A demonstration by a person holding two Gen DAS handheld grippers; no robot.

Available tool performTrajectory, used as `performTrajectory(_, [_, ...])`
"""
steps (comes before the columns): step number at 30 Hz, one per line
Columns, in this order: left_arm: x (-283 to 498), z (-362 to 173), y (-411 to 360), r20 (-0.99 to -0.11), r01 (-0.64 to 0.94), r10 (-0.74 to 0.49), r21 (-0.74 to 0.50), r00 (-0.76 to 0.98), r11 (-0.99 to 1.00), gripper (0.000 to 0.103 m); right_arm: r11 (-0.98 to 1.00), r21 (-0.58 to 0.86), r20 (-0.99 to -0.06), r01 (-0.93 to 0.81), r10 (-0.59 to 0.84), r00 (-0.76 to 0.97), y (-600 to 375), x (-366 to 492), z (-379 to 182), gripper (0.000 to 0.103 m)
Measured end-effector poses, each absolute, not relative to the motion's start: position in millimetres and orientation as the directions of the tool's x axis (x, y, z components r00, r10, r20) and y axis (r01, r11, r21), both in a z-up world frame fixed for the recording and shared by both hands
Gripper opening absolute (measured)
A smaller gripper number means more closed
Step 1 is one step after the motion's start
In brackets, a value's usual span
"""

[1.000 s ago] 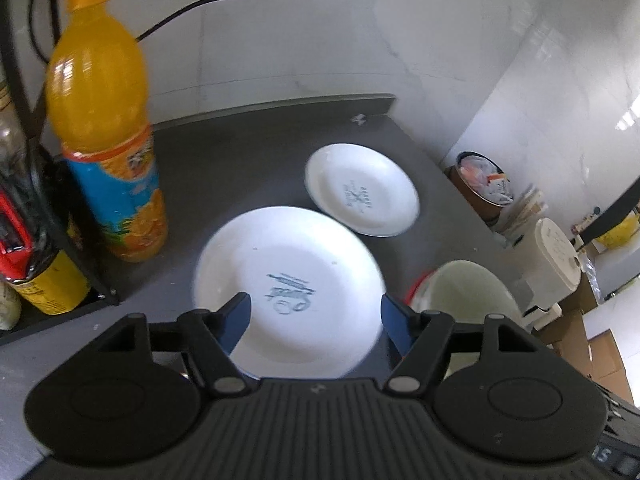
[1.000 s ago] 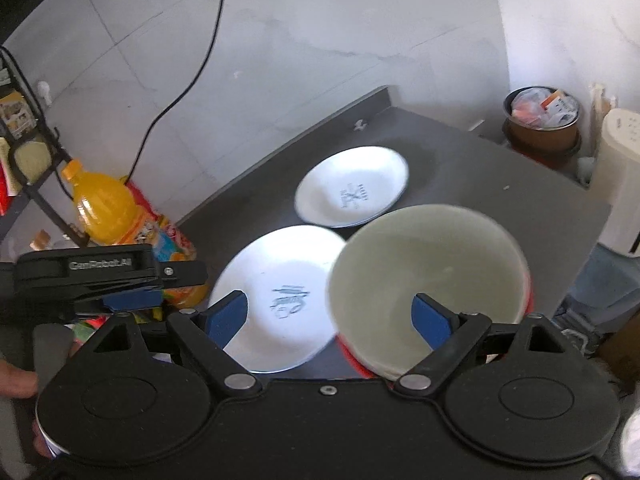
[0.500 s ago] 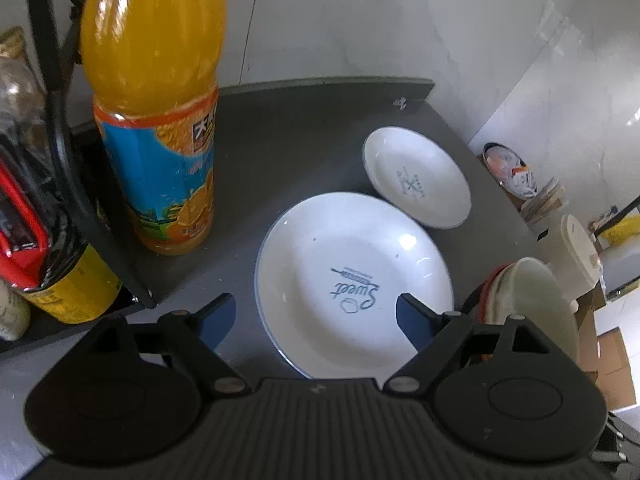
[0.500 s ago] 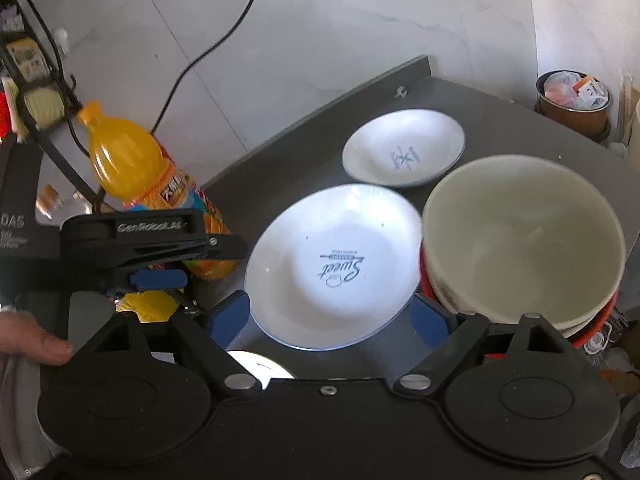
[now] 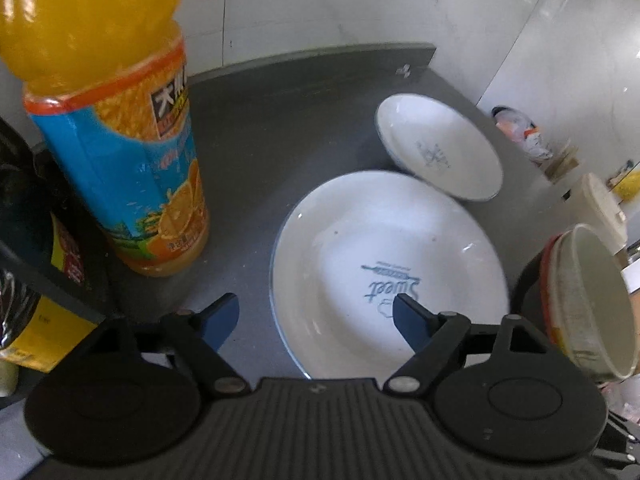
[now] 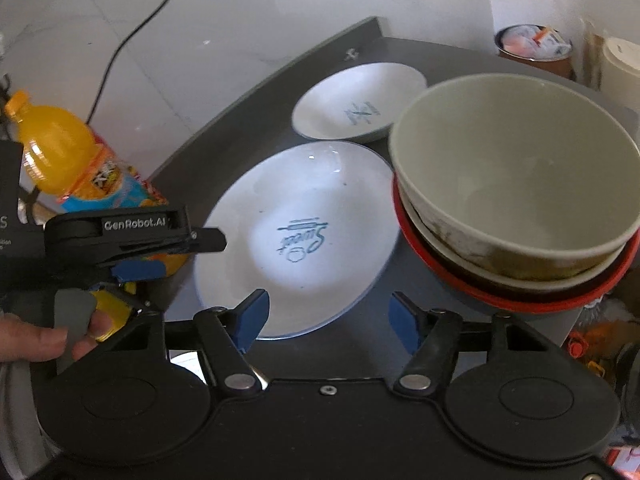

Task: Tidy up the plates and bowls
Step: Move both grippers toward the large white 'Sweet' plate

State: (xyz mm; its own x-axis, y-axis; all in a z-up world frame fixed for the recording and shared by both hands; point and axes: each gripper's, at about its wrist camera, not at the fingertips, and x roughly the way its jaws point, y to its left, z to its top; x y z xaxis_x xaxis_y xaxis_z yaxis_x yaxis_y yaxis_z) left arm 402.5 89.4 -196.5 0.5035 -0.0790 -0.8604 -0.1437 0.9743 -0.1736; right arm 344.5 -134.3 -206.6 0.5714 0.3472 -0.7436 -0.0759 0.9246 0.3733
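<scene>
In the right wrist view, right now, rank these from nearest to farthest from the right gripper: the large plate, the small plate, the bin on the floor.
1. Large plate: just ahead of the right gripper, its near rim between the open fingers.
2. Small plate: behind the large plate, toward the counter's back edge.
3. Bin: beyond the counter, far right.
</scene>
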Motion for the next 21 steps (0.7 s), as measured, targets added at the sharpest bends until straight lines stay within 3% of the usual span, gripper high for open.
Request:
performTrajectory(7, [406, -213, 90, -0.877, -0.123, -0.084, -0.16, 0.473, 0.979, 0.075, 0.912, 0.41, -0.756, 0.027, 0.323, 0.57, -136, 354, -227, 0.059])
performTrajectory(13, [410, -227, 93, -0.893, -0.133, -0.085, -0.159, 0.442, 0.978, 0.061, 0.895, 0.436, -0.762, 0.093, 0.312, 0.567, -137, 360, -243, 0.052])
performTrajectory(16, [413, -231, 94, -0.896, -0.14, -0.078, -0.154, 0.437, 0.978, 0.054, 0.894, 0.434, -0.763, 0.108, 0.301, 0.572, -136, 362, -248, 0.046])
performTrajectory(19, [415, -234, 96, -0.895, -0.145, -0.077, -0.155, 0.44, 0.977, 0.047, 0.888, 0.444, -0.759, 0.119, 0.302, 0.576, -136, 366, -254, 0.033])
performTrajectory(21, [417, -236, 95, -0.893, -0.148, -0.066, -0.146, 0.446, 0.978, 0.043, 0.885, 0.447, -0.759, 0.132, 0.297, 0.58, -137, 367, -256, 0.032])
